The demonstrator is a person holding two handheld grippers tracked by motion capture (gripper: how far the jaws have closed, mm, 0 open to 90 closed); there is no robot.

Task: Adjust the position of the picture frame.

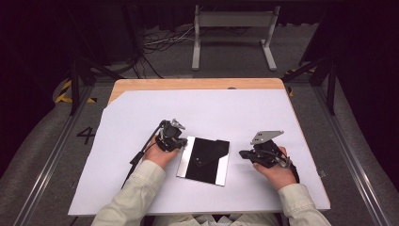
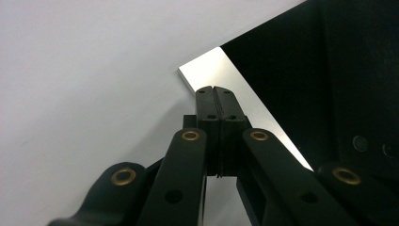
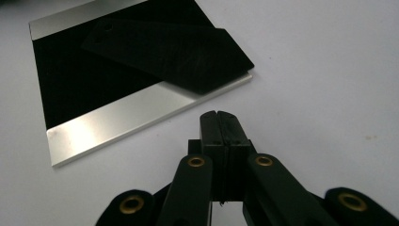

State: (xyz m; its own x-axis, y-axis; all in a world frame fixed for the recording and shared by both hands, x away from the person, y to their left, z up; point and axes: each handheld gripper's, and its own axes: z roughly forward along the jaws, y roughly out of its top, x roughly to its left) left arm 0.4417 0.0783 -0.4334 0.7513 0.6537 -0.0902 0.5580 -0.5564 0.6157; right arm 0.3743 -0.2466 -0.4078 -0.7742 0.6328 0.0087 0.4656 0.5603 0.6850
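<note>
A white sheet [image 1: 141, 113] covers the wooden table [image 1: 197, 84], and a black plate with silver edges [image 1: 203, 160] lies on it between the hands. The left gripper [image 1: 175, 136], jaws closed and empty, sits at the plate's left corner. The right gripper [image 1: 245, 154], also closed and empty, rests just beside its right edge.

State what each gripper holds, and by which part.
Nothing is held. The left gripper and right gripper are shut and empty, beside the black plate.

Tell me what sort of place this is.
Probably a lab recording station, not a home: a wooden table covered with a white sheet, framed by metal rails, loose cables on a grey floor, dark surroundings.
</note>
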